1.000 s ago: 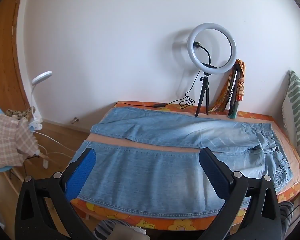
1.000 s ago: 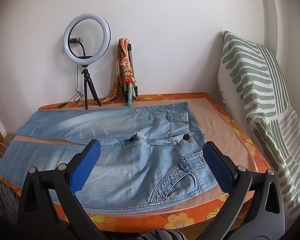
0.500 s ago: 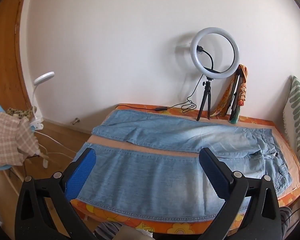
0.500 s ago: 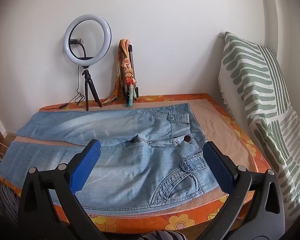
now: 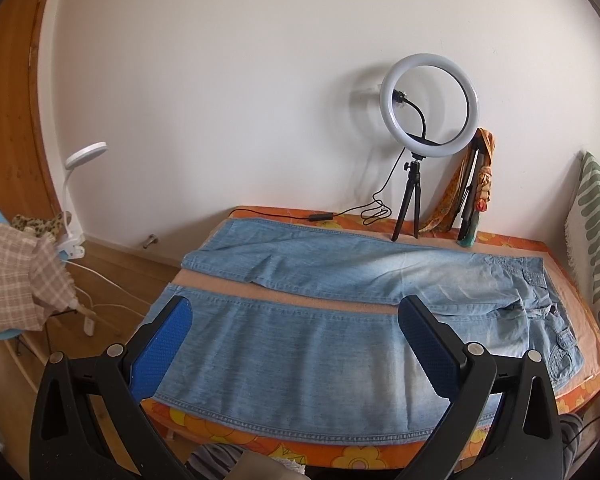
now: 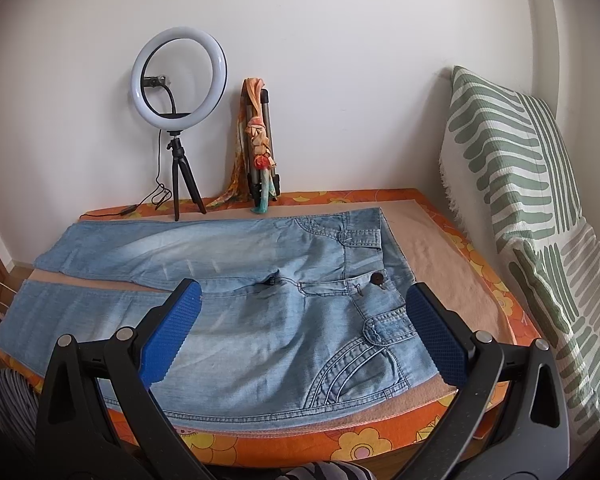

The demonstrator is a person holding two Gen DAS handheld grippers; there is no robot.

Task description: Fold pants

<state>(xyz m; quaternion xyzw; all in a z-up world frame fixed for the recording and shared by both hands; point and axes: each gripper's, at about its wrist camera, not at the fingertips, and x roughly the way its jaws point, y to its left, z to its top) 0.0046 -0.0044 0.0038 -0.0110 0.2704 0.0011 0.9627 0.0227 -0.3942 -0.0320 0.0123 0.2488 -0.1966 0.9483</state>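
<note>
1. Left gripper: held level and pointed forward; both fingers are spread wide apart, nothing gripped between them. The blue ribbed pads are turned inward, facing each other. The black finger arms are seen rising from the lower corners of the left wrist view.

2. Right gripper: held in like pose, fingers parted wide, nothing caught between. The blue pads are likewise faced inward, and the black arms are angled up from below.

The striped cushion is cut by the frame edge; the left tongs hide part of the jeans
</note>
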